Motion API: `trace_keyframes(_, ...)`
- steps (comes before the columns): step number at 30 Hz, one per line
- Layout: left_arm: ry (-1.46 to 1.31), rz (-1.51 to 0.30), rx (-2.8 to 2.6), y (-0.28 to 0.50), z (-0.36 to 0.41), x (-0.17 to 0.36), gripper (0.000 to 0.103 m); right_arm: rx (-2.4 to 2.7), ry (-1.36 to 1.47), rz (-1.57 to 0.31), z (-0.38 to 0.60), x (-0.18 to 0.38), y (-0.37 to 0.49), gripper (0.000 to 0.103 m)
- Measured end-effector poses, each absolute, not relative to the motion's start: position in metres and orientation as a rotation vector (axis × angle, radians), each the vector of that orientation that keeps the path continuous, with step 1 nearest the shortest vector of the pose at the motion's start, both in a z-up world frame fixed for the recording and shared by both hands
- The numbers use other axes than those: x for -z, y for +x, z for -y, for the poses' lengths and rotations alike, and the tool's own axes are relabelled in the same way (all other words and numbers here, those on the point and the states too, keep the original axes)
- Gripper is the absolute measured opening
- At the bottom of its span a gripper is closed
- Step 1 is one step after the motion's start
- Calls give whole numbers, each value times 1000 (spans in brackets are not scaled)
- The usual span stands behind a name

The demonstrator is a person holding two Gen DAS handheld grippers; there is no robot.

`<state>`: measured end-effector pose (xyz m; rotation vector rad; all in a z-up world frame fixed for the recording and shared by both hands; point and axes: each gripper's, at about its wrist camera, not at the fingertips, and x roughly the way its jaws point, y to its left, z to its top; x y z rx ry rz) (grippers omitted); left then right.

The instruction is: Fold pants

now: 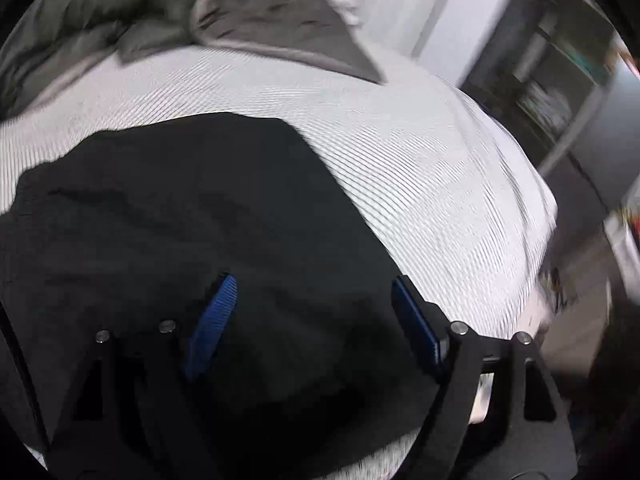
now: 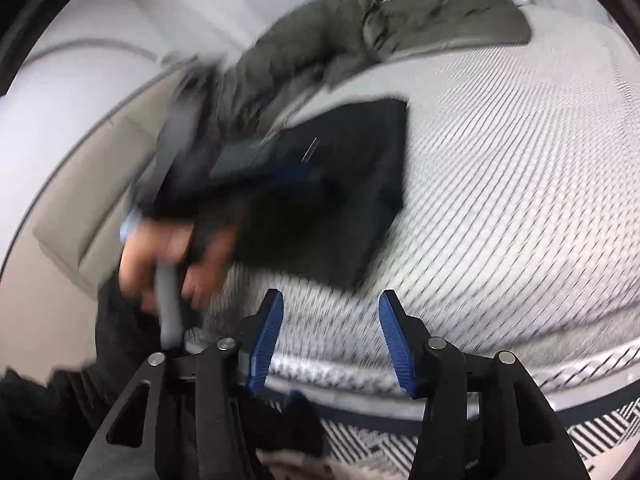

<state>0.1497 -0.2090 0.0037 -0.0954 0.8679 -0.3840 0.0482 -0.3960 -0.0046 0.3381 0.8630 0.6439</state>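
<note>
Folded black fabric pants [image 1: 192, 216] lie flat on a bed covered in white sheet with fine dark stripes [image 1: 420, 168], toward its near left part in the left wrist view. The left tongs [image 1: 312, 320] hang over the near right edge of the pants, blue ribbed pads spread wide, nothing pinched between them. The right tongs [image 2: 331, 336] hover above bare striped sheet near the bed's edge, pads apart and empty. In the right wrist view a blurred hand [image 2: 172, 256] grips the other tool's handle just left of the pants. A rumpled grey-green blanket [image 1: 120, 8] lies at the far end of the bed.
</note>
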Motion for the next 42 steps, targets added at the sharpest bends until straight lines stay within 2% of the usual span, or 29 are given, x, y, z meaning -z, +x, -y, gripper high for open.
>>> trace_keyframes(3,20,-821,403,127,215,-4,78,-637,426,-880,393,13,81,49)
trace_keyframes(5,4,-828,400,133,207,-4,78,-620,428,-903,381,26,96,11)
trace_keyframes(6,-28,-839,383,140,204,-5,78,-620,441,-932,377,34,99,2)
trace_keyframes(7,-64,-849,364,155,201,-7,78,-626,450,-932,375,36,99,2)
trace_keyframes(9,-119,-886,324,180,205,-10,78,-614,444,-907,374,34,91,2)
trace_keyframes(13,-115,-1085,392,222,235,16,78,-601,411,-910,375,36,82,1)
trace_keyframes(22,-156,-1053,335,228,227,12,78,-631,347,-961,353,45,69,2)
trace_keyframes(24,-174,-1015,340,209,218,0,78,-632,328,-961,358,40,58,11)
trace_keyframes(26,-147,-959,372,182,214,-11,79,-626,328,-918,373,32,52,37)
trace_keyframes(27,-103,-925,393,165,215,-16,82,-623,333,-887,380,25,50,54)
trace_keyframes(28,-51,-894,414,151,218,-18,83,-616,344,-851,394,21,48,55)
trace_keyframes(34,242,-865,386,94,249,21,87,-603,319,-860,393,14,84,55)
trace_keyframes(39,271,-852,373,77,259,36,92,-611,201,-987,349,30,139,54)
trace_keyframes(42,259,-866,374,70,260,40,92,-599,129,-1002,327,36,169,41)
